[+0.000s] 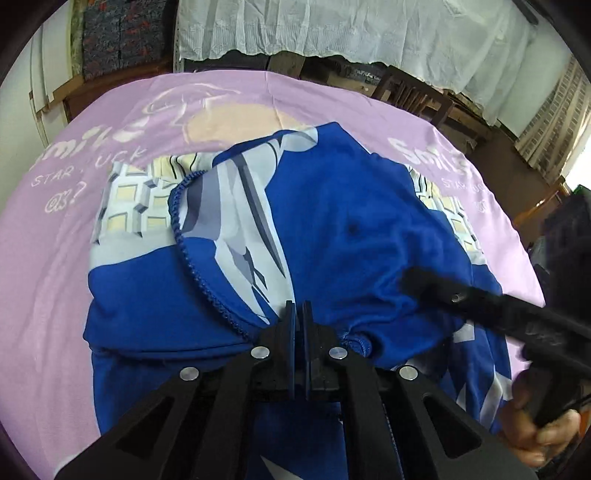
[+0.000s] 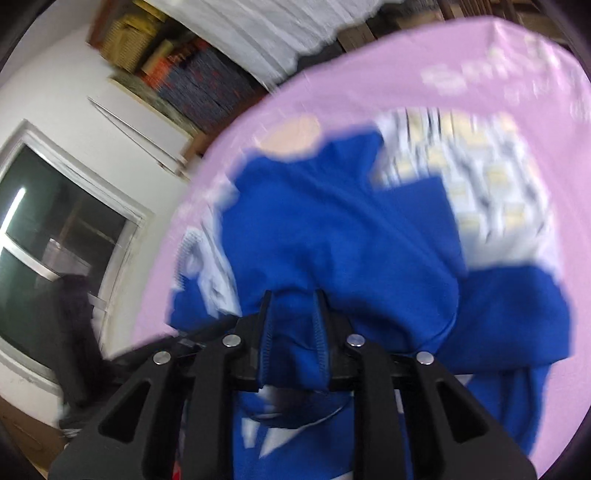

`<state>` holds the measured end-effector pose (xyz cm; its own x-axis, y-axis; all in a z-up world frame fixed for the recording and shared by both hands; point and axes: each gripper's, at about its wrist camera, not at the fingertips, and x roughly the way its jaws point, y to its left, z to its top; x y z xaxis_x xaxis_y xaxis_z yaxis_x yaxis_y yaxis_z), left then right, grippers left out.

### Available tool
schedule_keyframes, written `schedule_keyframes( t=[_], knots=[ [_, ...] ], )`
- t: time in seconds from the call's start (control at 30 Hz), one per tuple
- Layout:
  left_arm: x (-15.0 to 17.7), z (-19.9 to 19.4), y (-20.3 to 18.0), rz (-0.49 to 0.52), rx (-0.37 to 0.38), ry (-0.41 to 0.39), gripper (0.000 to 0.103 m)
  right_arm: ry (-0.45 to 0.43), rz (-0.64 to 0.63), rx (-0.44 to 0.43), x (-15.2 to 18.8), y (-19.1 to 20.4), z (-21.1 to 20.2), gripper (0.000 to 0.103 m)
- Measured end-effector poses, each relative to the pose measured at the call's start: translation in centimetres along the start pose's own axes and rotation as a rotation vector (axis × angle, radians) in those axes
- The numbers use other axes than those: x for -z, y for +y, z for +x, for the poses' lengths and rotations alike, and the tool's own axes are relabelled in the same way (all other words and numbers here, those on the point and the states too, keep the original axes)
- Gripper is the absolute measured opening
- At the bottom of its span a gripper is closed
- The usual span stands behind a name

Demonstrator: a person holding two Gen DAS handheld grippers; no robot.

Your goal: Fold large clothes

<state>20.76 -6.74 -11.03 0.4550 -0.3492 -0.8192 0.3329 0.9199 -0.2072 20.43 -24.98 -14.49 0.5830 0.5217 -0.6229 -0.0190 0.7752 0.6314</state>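
Observation:
A large blue garment point(image 1: 332, 221) with white and grey printed panels lies crumpled on a pink printed sheet point(image 1: 55, 258) that covers the table. My left gripper point(image 1: 298, 314) is shut on the garment's gathered hem at its near edge. My right gripper point(image 1: 410, 280) reaches in from the right, held by a person's hand point(image 1: 535, 424). In the blurred right wrist view, a thick bunch of the blue garment point(image 2: 332, 221) fills the gap between the fingers of the right gripper point(image 2: 294, 299), which stand a little apart and hold it. The pink sheet point(image 2: 258, 129) shows beyond.
A white lace cloth point(image 1: 369, 33) hangs behind the table, with a dark wooden chair point(image 1: 410, 92) below it. Stacked boxes point(image 2: 192, 77) sit against the wall. A dark window point(image 2: 55, 221) is at the left. The sheet's far edge curves round the table.

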Motion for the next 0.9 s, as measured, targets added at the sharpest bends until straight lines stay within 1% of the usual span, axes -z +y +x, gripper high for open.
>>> schedule_keyframes(
  t=[0.1,0.13,0.17,0.2,0.23,0.27,0.3,0.33,0.4,0.43,0.47,0.5,0.57,0.63,0.73,0.8,0.83,0.87,0.9],
  knots=[
    [0.0,-0.7,0.6,-0.035,0.033,-0.004,0.005,0.005,-0.008,-0.005,-0.1,0.0,-0.3,0.018],
    [-0.1,-1.3,0.6,-0.035,0.041,-0.023,0.005,0.006,0.010,-0.019,-0.2,-0.2,-0.7,0.018],
    [-0.2,-2.5,0.5,-0.026,0.054,-0.064,0.005,-0.005,0.017,-0.040,-0.3,-0.1,-1.4,0.023],
    [-0.3,-2.9,0.5,-0.022,0.064,-0.089,0.009,-0.035,0.012,-0.055,-0.5,0.1,-2.5,0.025],
    [-0.3,-3.9,0.4,-0.020,0.089,-0.122,0.014,-0.071,-0.001,-0.052,-0.7,0.3,-3.6,0.031],
    [-0.2,-4.5,0.3,-0.017,0.113,-0.142,0.026,-0.096,-0.014,-0.042,-0.6,0.3,-4.4,0.037],
    [-0.3,-4.7,0.3,-0.012,0.121,-0.151,0.035,-0.121,-0.026,-0.025,-0.8,0.3,-5.2,0.038],
    [-0.3,-4.7,0.0,-0.002,0.123,-0.153,0.036,-0.143,-0.026,-0.004,-0.8,-0.1,-5.9,0.039],
    [-0.2,-3.7,-0.5,0.025,0.103,-0.119,0.036,-0.137,0.006,0.015,-0.9,-1.3,-6.2,0.039],
    [-0.3,-2.7,-0.7,0.027,0.079,-0.089,0.036,-0.113,0.039,0.029,-1.0,-2.3,-5.8,0.039],
    [-0.3,-1.2,-0.6,0.024,0.052,-0.042,0.037,-0.086,0.073,0.052,-1.0,-3.2,-5.1,0.037],
    [-0.2,-0.6,-0.5,0.024,0.059,-0.027,0.037,-0.051,0.111,0.060,-1.0,-4.4,-4.2,0.035],
    [-0.3,-0.1,-0.5,0.029,0.060,-0.029,0.037,-0.033,0.141,0.012,-1.3,-5.1,-3.5,0.035],
    [-0.3,-0.1,-0.5,0.032,0.061,-0.033,0.037,-0.028,0.138,0.011,-1.6,-5.2,-3.7,0.035],
    [-0.5,-0.4,0.1,0.011,0.092,-0.026,0.036,-0.043,0.129,0.022,-1.6,-5.0,-4.0,0.035],
    [-0.3,-1.4,0.6,-0.017,0.118,-0.028,0.036,-0.076,0.105,0.041,-1.3,-4.2,-5.3,0.039],
    [-0.1,-2.4,1.0,-0.030,0.119,-0.047,0.036,-0.097,0.090,0.042,-1.1,-3.8,-6.1,0.041],
    [0.3,-3.5,1.4,-0.038,0.111,-0.072,0.038,-0.124,0.075,0.038,-0.5,-3.2,-7.1,0.044],
    [0.8,-4.2,1.8,-0.045,0.105,-0.086,0.042,-0.146,0.066,0.034,0.2,-2.7,-8.1,0.047]
  ],
)
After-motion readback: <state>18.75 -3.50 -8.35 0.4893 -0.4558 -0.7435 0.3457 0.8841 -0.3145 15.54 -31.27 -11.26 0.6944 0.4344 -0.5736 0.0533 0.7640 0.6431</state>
